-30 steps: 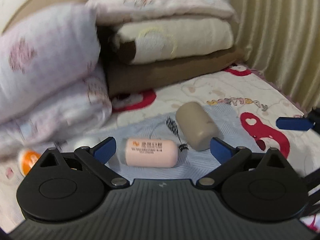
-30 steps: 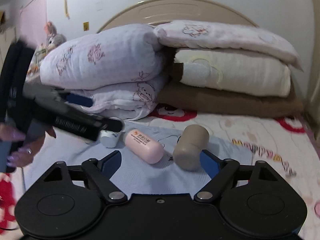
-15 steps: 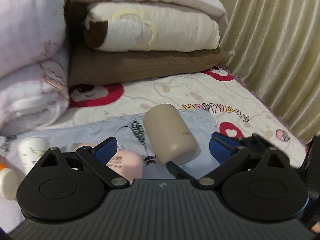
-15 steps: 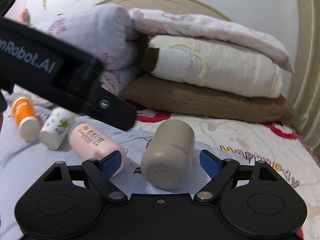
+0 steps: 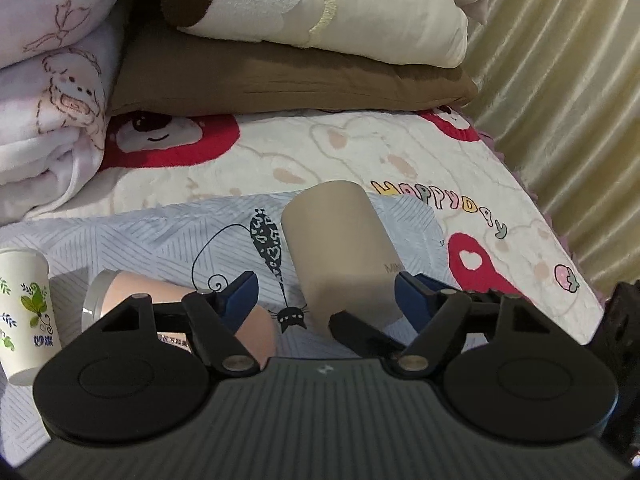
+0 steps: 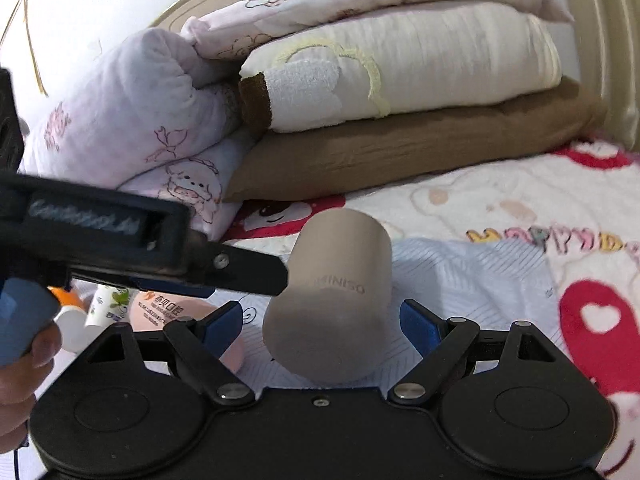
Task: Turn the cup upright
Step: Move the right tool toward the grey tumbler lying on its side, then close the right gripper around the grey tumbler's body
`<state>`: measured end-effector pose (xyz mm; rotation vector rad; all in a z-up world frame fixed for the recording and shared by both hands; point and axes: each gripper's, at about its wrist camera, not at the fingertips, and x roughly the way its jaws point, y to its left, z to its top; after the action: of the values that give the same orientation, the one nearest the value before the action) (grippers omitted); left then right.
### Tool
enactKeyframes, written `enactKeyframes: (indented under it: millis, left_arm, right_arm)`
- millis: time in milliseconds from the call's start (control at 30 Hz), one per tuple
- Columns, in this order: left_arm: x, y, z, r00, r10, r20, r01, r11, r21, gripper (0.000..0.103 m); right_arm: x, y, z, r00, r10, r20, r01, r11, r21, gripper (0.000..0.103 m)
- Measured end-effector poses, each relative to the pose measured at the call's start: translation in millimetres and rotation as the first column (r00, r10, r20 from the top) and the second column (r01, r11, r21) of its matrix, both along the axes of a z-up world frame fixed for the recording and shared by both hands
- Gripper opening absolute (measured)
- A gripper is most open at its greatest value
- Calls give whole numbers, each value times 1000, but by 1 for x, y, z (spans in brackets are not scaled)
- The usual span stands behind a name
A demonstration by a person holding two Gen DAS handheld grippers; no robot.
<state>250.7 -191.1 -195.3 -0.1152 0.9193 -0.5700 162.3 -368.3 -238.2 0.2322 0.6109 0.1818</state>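
Both jaws apart w/ beige cup [image 6: 336,300] on its side btwn right gripper [image 6: 320,320] pads.

the beige cup [image 6: 336,292] reads "miniso"; the bedspread [image 5: 440,200] reads "happyday".

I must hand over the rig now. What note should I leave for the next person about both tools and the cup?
Left tool: open, nothing held, the beige cup between its fingers.
Right tool: open, nothing held, fingers on each side of the same cup.
Cup: lies on its side on the light blue cloth, beside a pink bottle that also lies down. A white paper cup stands further left.
Done: both tools brought to the cup.
Left: grip it and set it upright.
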Motion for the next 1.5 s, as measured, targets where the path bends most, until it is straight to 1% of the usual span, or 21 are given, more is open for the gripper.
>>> enactKeyframes:
  millis: [100,200,233,333,367,433,500,533,667,700,733,767,800,933,1000,1100,1233,1300,1400,1500]
  left_arm:
    - [5,0,0,1000,0,-6,0,999,-37,71]
    - [9,-3,-1,1000,13,-9,-14,997,-76,71]
    - [11,-5,-2,1000,11,-17,-12,997,-79,71]
    - [16,-14,-10,1000,7,-29,-9,998,-56,70]
    - [17,-15,-12,999,10,-34,-12,999,-53,70]
    - [15,-18,-16,1000,-13,-24,12,998,-63,71]
    - [13,-21,-19,1000,-24,-20,23,999,-33,72]
    - [14,-22,-21,999,-25,-29,24,999,-38,72]
    - [22,-18,-26,994,-1,-111,-9,996,-90,72]
    - [23,-17,-27,993,0,-116,-11,996,-93,72]
    - [22,-18,-27,994,-5,-113,-6,996,-92,69]
    - [21,-18,-27,994,-9,-113,-2,995,-95,67]
    - [19,-18,-27,993,-13,-115,2,995,-98,66]
    - [11,-26,-21,995,-25,-95,20,998,-58,65]
    - [6,-30,-19,995,-38,-93,34,999,-42,64]
    - [-4,-34,-15,995,-56,-89,55,998,-15,63]
    - [-24,-37,-10,991,-95,-98,98,995,27,63]
    - [-36,-36,-8,990,-107,-93,111,993,43,63]
    - [-54,-30,-3,991,-113,-68,117,992,53,62]
    - [-67,-21,-1,990,-114,-81,118,992,45,63]
  right_arm:
    - [5,1,-5,1000,15,-8,-15,1000,-11,89]
    - [7,5,-6,1000,20,-10,-20,997,-73,88]
    - [7,4,-6,1000,30,-5,-30,997,-70,88]
    - [9,-1,-7,999,51,-18,-52,998,-21,88]
    - [10,-1,-8,998,56,-21,-57,998,-8,88]
    - [11,-1,-13,998,48,-36,-47,998,29,89]
    - [12,0,-17,998,47,-41,-46,998,38,89]
    - [12,0,-18,998,43,-44,-41,998,45,88]
    - [16,-9,-20,998,13,-55,-5,990,140,89]
    - [17,-10,-19,998,6,-56,2,989,147,89]
    - [17,-11,-19,999,4,-53,4,990,142,87]
    - [17,-10,-18,999,2,-52,5,991,131,83]
    - [17,-10,-17,998,5,-56,2,993,122,83]
    - [20,-14,-15,996,11,-91,3,989,148,83]
    - [14,-16,-14,995,2,-102,14,988,153,83]
    - [7,-16,-12,993,0,-114,16,990,138,83]
    - [-11,-16,-10,989,3,-151,20,989,148,82]
    - [-20,-13,-8,987,16,-159,6,991,137,82]
    - [-31,-9,-2,983,35,-178,-11,991,133,82]
    - [-43,0,3,981,47,-187,-24,992,124,82]
